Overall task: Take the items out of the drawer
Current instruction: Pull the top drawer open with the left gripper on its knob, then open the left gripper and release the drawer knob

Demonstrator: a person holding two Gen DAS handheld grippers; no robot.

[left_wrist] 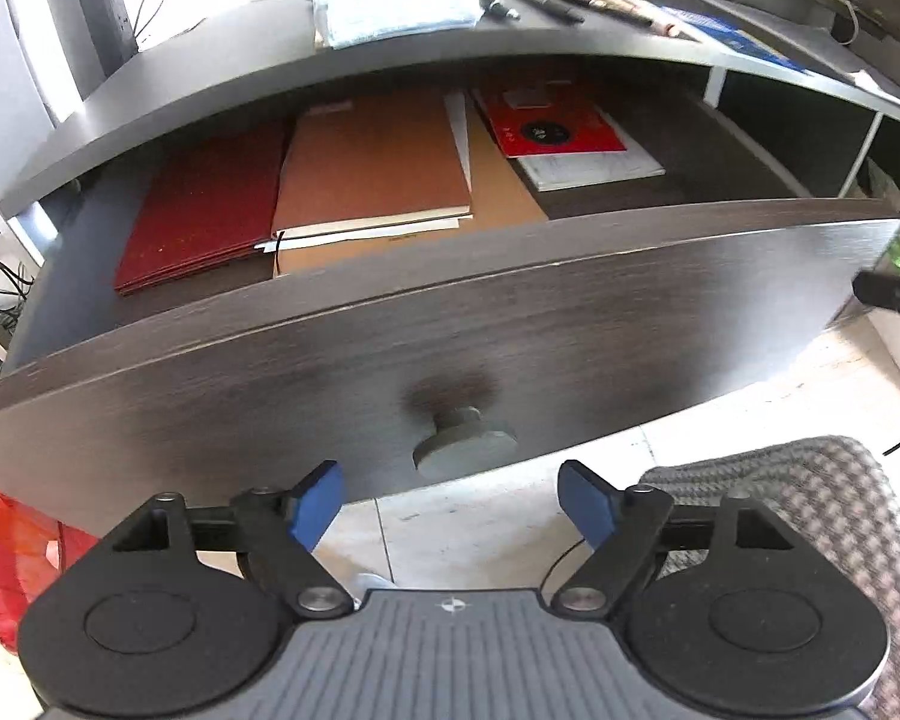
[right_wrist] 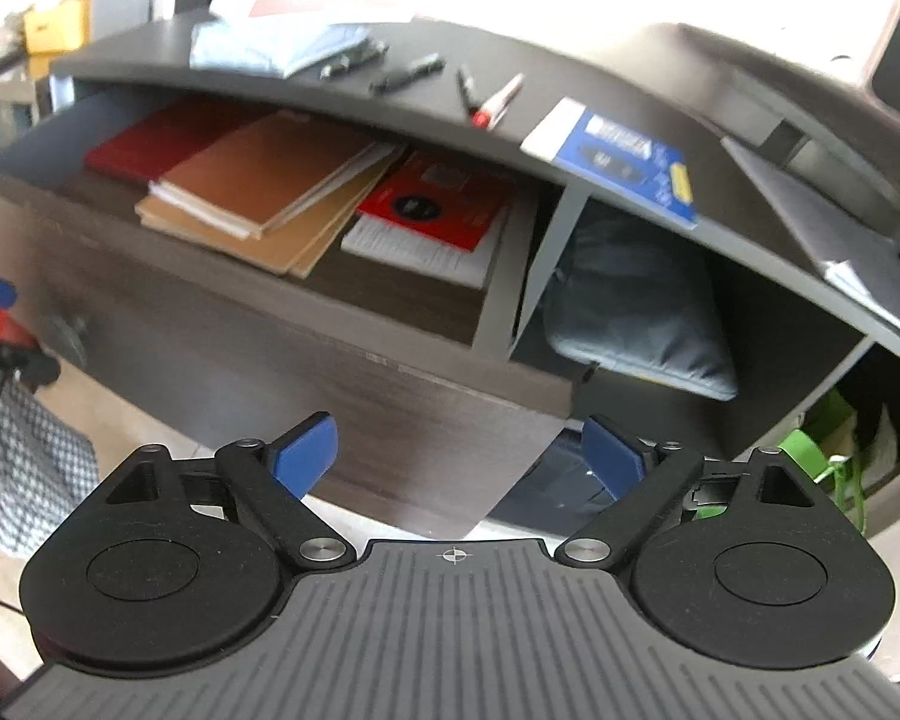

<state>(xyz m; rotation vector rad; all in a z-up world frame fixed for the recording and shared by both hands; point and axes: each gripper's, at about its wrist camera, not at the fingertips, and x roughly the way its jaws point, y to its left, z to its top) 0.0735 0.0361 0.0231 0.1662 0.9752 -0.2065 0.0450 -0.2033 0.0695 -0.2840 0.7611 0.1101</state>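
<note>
Two grippers, left gripper (left_wrist: 450, 504) and right gripper (right_wrist: 459, 453), are hovering spread and empty before one open drawer (left_wrist: 390, 348); its knob (left_wrist: 465, 441) is sitting at twelve o'clock; inside are lying one maroon folder (left_wrist: 201, 210), two brown notebooks (left_wrist: 378, 162) and one red booklet (left_wrist: 555, 123).

the left wrist view is taken from in front of the open drawer (left_wrist: 450, 324), close to its dark front panel and round knob (left_wrist: 465, 444), and is aimed downward over the panel into the drawer, the left gripper (left_wrist: 450, 510) being seen at the bottom edge. the right wrist view is set further to the right, near the drawer's right front corner, and is angled down and leftward across the same drawer (right_wrist: 306, 348), with the right gripper (right_wrist: 456, 456) at its lower edge. the drawer's contents, the desk top (left_wrist: 210, 72) and the pens (left_wrist: 549, 3) on it are shared by both views.
</note>
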